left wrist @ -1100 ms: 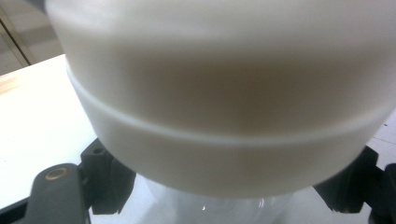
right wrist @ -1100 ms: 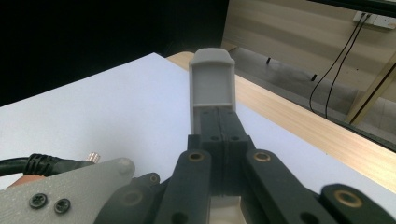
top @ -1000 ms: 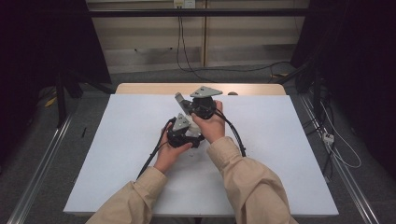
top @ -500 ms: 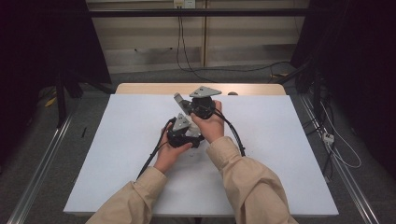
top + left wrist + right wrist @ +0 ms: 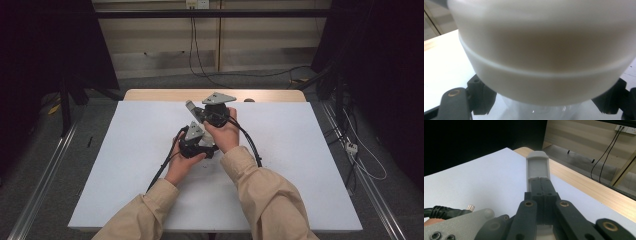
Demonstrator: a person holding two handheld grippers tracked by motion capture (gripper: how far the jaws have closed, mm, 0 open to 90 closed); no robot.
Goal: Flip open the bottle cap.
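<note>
Both hands hold their grippers close together over the middle of the white table top. A white round lidded thing with a clear lower part sits right against the camera in the left gripper view, between the black jaws. My left gripper is shut on it; from above, the hands and gripper hide it. My right gripper lies just beyond, pointing to the far left. Its jaws are pressed together with nothing between them, ending in a grey tip.
A bare wooden strip runs along the table's far edge, with a small dark thing on it. Black cables trail from the grippers toward the person. Floor cables lie to the right of the table.
</note>
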